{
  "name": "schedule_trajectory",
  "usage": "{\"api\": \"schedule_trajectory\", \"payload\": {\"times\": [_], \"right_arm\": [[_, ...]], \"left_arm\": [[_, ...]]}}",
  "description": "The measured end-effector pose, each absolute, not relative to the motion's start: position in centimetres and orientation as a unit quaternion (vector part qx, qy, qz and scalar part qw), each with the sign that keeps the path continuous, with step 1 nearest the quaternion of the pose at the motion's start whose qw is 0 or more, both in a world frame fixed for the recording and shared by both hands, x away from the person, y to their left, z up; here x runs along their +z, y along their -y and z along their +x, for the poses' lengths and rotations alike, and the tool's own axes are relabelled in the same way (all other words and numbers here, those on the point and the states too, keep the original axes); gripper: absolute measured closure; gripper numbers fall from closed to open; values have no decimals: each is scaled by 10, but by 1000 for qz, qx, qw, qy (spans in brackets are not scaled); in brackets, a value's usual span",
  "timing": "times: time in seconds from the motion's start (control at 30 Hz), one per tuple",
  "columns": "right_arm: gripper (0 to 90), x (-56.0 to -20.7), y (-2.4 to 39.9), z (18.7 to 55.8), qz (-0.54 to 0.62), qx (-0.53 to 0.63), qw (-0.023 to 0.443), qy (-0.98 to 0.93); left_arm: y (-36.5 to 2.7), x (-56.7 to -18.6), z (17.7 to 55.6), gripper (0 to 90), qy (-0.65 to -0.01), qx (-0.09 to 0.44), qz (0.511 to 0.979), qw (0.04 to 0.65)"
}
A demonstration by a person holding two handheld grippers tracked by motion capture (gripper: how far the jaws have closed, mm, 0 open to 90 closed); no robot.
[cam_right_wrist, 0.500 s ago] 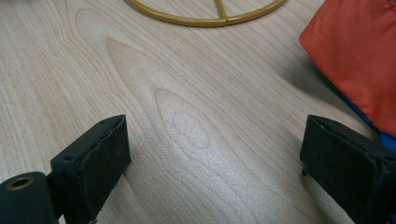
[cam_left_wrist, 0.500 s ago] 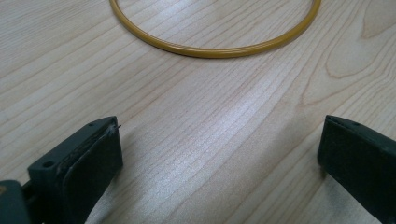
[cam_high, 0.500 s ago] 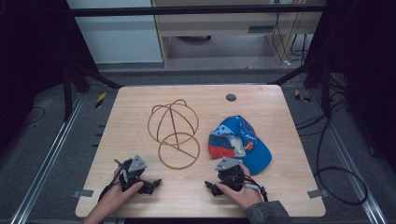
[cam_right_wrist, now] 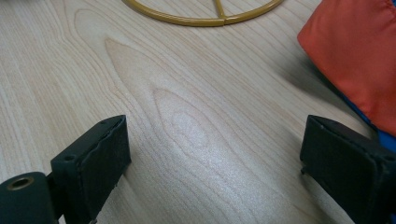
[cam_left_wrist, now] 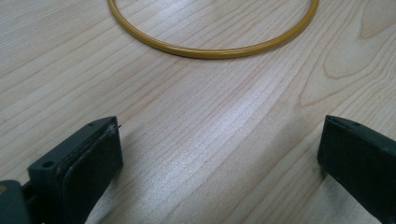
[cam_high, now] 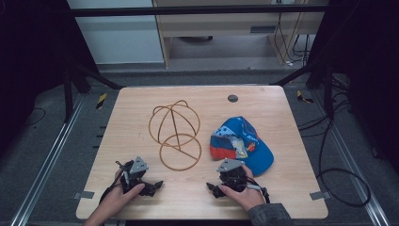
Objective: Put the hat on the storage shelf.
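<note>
Flanking the wire stand [cam_high: 175,134], a cap [cam_high: 242,143] lies just beside.

1. The table [cam_high: 141,117] is seen to be of pale wood with a clear grain, smooth, with a soft sheen.
2. The wire frame [cam_high: 175,134] appears as thin, smooth rod coated in glossy mustard-yellow.
3. The cap [cam_high: 244,141] is made of matt cloth, blue and orange.
4. Matt black pads [cam_right_wrist: 95,158], faintly rough, are seen on the gripper jaws.

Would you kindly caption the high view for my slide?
Both tongs, left and right, rest open on the table near a wire stand and cap.
</note>
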State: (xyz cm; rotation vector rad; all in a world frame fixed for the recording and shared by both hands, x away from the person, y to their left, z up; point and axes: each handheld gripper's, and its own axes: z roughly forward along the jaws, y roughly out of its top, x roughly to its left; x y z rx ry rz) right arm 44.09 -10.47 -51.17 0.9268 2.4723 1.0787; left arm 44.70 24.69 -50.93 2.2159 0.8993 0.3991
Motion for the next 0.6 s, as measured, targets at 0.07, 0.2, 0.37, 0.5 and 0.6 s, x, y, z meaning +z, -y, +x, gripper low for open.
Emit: {"api": "schedule_trajectory", "payload": {"times": [0.07,0.2,0.37,0.5,0.6], "right_arm": [[90,-512,106,441,324,374,147,-857],[102,-506,107,442,334,363,147,-857],[105,-483,113,440,329,373,152,-854],[115,-465,119,443,321,364,169,-858],[155,-440,132,451,322,343,188,-862]], "left_arm": [[-247,-509,447,0,-347,154,856,351],[-247,-509,447,0,-348,154,856,351],[-247,-509,447,0,-346,154,856,351],[-247,-509,447,0,-347,154,856,351],[-247,-509,448,0,-345,153,857,352]]}}
